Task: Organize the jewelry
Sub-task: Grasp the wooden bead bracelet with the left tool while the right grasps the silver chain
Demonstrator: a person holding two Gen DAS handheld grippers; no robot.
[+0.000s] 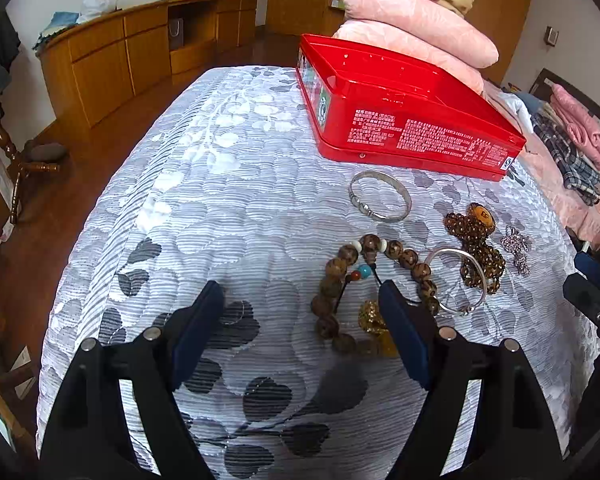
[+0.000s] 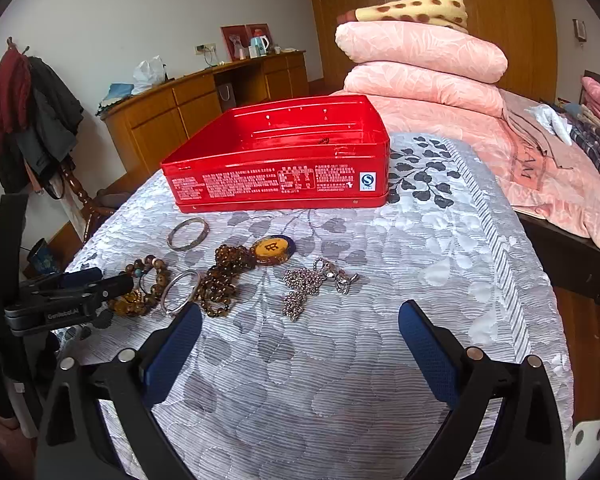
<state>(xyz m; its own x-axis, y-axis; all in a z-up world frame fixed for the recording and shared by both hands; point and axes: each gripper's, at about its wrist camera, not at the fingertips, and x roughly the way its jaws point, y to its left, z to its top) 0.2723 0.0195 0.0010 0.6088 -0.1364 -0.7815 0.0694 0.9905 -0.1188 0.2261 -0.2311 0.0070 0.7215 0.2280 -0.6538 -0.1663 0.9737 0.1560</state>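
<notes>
Lying loose on the quilted bed cover [image 2: 340, 360] in front of the red tin [image 2: 276, 180], the jewelry is crowded: the wooden bead bracelet [image 1: 340, 280], the thin silver bangle [image 1: 456, 280] and the small brown bead strand [image 1: 476, 248] touch or overlap, while the silver chain [image 2: 312, 288] and the wide bangle [image 1: 380, 196] lie apart. The left gripper [image 1: 300, 320] has its fingers released and spread, one finger over the bead bracelet; the right gripper [image 2: 300, 344] is also released, holding nothing. I judge a pinch here may catch two pieces together, or the soft cover may fold into the fingers.
</notes>
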